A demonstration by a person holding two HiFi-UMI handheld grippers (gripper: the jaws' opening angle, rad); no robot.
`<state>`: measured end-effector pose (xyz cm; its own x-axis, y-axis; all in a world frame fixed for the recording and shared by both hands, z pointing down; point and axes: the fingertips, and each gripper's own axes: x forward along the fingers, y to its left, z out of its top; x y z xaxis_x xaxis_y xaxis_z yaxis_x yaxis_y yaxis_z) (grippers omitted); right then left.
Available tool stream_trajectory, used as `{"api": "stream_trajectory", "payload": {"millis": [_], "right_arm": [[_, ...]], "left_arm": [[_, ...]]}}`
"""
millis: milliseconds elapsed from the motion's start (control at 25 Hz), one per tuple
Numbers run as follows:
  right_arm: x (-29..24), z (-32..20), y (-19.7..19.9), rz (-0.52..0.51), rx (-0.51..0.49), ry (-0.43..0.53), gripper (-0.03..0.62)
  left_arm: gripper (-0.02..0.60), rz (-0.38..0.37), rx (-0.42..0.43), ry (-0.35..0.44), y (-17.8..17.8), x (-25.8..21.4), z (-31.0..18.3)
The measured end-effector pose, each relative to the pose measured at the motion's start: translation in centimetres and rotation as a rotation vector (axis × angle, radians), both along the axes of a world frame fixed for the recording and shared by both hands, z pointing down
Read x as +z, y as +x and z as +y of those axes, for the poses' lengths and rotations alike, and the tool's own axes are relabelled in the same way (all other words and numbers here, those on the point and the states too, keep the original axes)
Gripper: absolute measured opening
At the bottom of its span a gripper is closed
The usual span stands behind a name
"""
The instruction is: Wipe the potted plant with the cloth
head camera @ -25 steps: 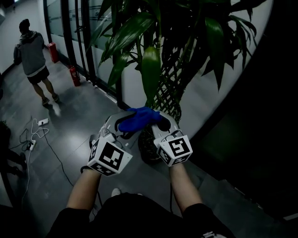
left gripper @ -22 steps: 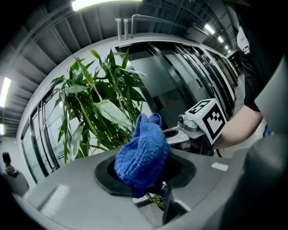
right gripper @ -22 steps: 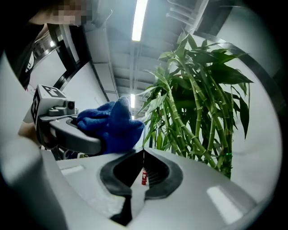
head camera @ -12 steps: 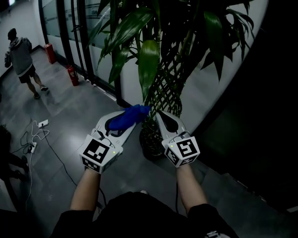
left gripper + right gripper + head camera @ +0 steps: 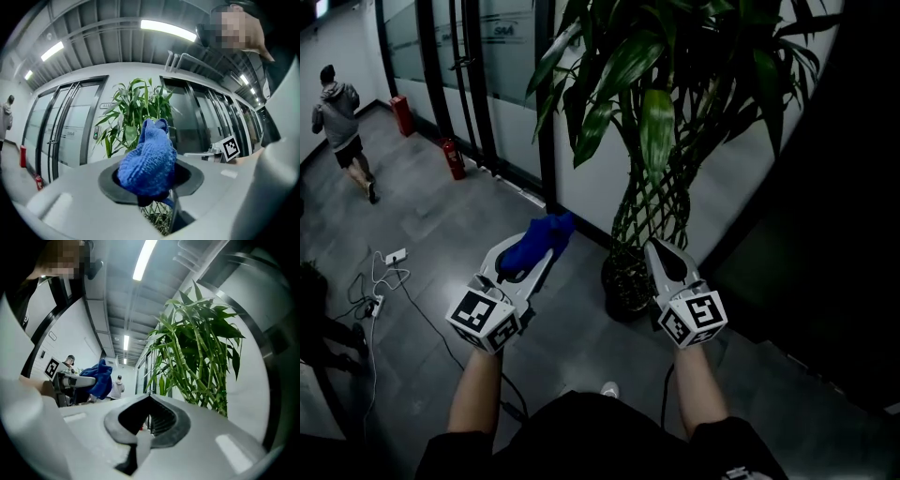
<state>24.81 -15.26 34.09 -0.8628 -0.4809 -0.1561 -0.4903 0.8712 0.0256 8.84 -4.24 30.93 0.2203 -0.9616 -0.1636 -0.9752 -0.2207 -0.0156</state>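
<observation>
The left gripper (image 5: 534, 262) has its 2 jaws clamped on the blue cloth (image 5: 147, 164), a knitted bundle that bulges up and forward out of the pads. The right gripper (image 5: 661, 255) has its 2 jaws drawn together with nothing between them.

Both grippers are held out in front of the person at about the same height and well apart. The cloth (image 5: 540, 240) is off to the left of the potted plant (image 5: 649, 141) and does not touch it. The right gripper's tip is just beside the plant's lattice of woven stems, close above the dark round pot (image 5: 626, 286). Long green leaves hang down above both grippers.

The pot stands on a glossy grey tiled floor (image 5: 441, 225), at the foot of a pale curved wall (image 5: 722, 178). To the left runs a row of glass doors in dark frames (image 5: 502, 66), with 2 red fire extinguishers (image 5: 455, 159) standing at their base. A white power strip (image 5: 395, 255) and loose cables (image 5: 422, 314) lie on the floor at the left. Far down the corridor another person (image 5: 337, 117) in a grey hooded top and shorts faces away. Strip lights (image 5: 168, 30) run along the ribbed ceiling.
</observation>
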Motion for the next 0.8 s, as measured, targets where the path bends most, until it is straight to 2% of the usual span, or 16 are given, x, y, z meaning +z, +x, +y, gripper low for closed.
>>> {"api": "stream_trajectory", "payload": {"millis": [120,440,560,800], "right_arm": [[0.9,2.4,-0.2,0.022,0.049,-0.001,0.003],[4.2,8.5,0.5,0.038,0.112,-0.087,0.003],[4.4,8.6,2.2,0.034,0.123,-0.087,0.003],[3.6,6.8,6.9,0.018,0.157,-0.064,0.003]], "left_arm": [[0.155,0.005,-0.003,0.000,-2.2,1.5,2.7],[0.155,0.147,0.005,-0.046,-6.2,5.9,8.3],[0.155,0.173,-0.008,-0.042,-6.3,6.4,9.0],[0.155,0.166,-0.036,-0.037,-4.6,6.8,8.8]]}}
